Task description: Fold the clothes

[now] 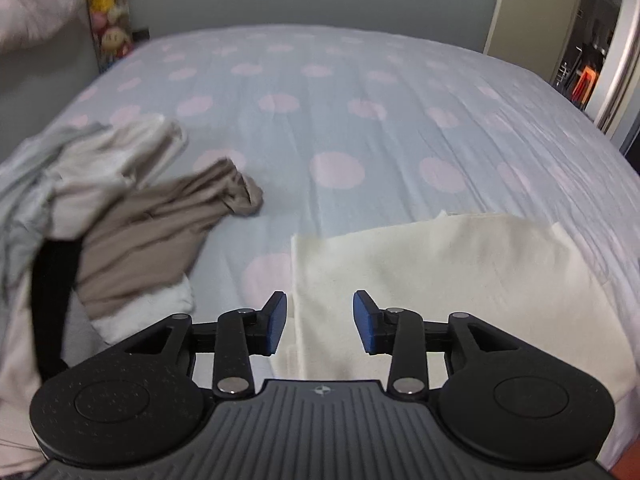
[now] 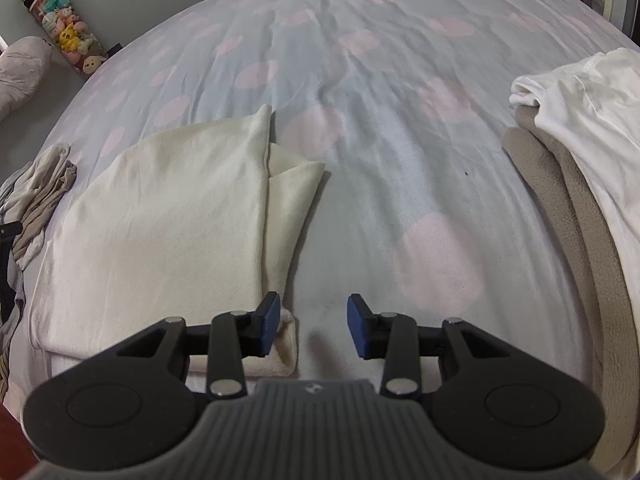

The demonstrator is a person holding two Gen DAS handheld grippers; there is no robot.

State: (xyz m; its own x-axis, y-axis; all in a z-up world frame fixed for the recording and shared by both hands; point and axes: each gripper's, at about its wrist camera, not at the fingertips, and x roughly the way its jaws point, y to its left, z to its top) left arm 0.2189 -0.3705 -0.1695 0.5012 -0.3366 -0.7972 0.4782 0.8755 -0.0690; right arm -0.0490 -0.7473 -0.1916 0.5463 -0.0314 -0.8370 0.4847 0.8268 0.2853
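A cream garment (image 1: 440, 280) lies partly folded on the bed near its front edge; in the right wrist view the same cream garment (image 2: 160, 208) shows a folded flap on its right side. My left gripper (image 1: 319, 322) hovers open above the garment's left edge, nothing between its blue pads. My right gripper (image 2: 313, 326) is open just off the garment's lower right corner, its left finger (image 2: 269, 322) over the cloth edge.
A heap of unfolded clothes (image 1: 120, 208), taupe, grey and white with a black strap, lies at the left. A stack with a white garment (image 2: 592, 120) on a taupe fleece (image 2: 560, 208) sits at the right. The dotted bedsheet (image 1: 340, 120) stretches beyond. A door (image 1: 532, 8) stands at the back right.
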